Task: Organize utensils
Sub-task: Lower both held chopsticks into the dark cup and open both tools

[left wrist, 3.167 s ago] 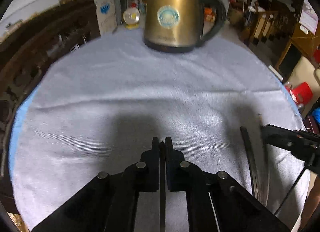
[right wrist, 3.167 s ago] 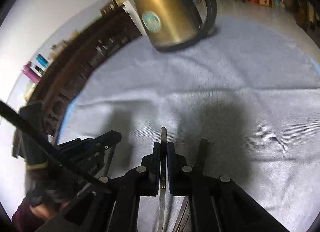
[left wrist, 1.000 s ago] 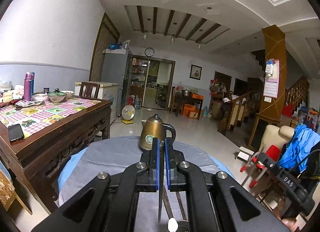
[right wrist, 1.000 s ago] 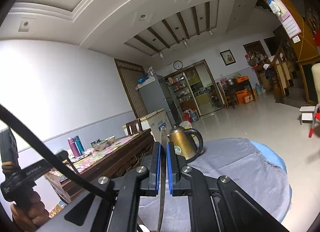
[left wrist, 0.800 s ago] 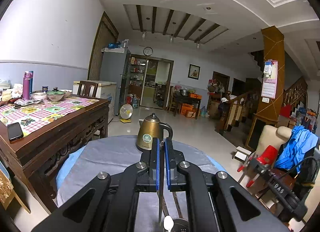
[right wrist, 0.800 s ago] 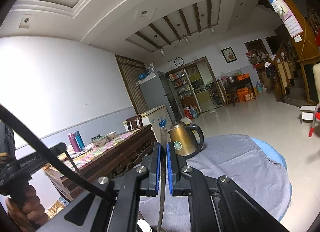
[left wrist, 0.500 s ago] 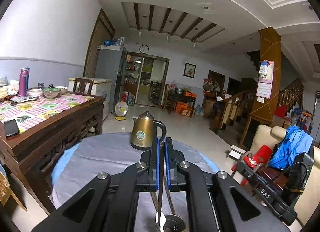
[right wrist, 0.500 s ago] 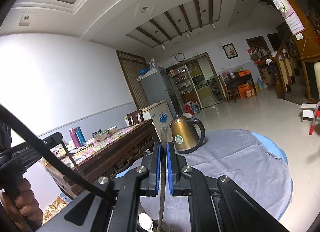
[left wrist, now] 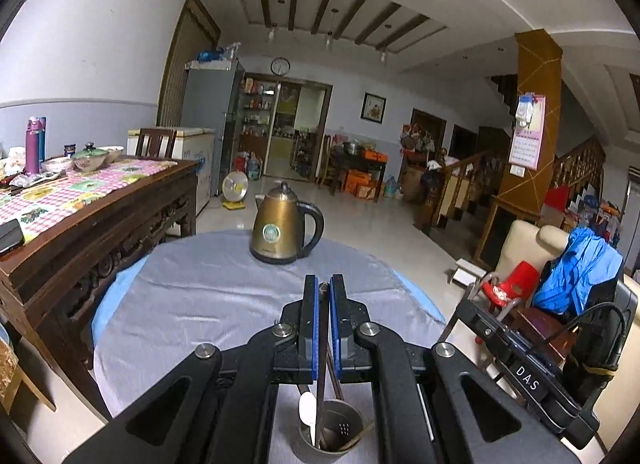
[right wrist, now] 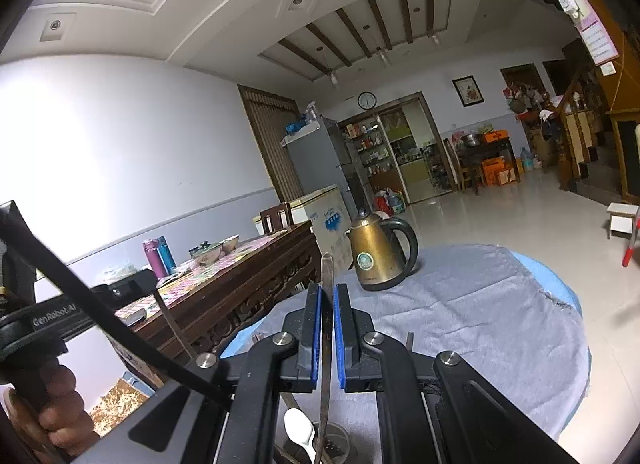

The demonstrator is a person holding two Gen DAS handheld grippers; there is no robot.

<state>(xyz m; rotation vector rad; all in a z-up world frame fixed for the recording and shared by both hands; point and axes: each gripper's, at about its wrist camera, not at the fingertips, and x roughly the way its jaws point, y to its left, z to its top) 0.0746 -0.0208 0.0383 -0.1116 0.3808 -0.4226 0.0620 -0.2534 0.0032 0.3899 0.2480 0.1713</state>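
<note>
My left gripper is shut on a thin dark utensil handle that hangs down into a grey metal utensil cup on the table's near edge. The cup holds a white spoon and other utensils. My right gripper is shut on a flat steel utensil handle that points down toward the same cup, beside the white spoon. Both grippers are tilted up, level with the room.
A brass kettle stands at the far side of the round table with its grey cloth. A dark wooden table with bowls and bottles is to the left. A chair with a blue jacket is at right.
Both grippers lifted utensils off the cloth and swung level. In the last second they lowered toward the cup, which came into fuller view below the fingers.
</note>
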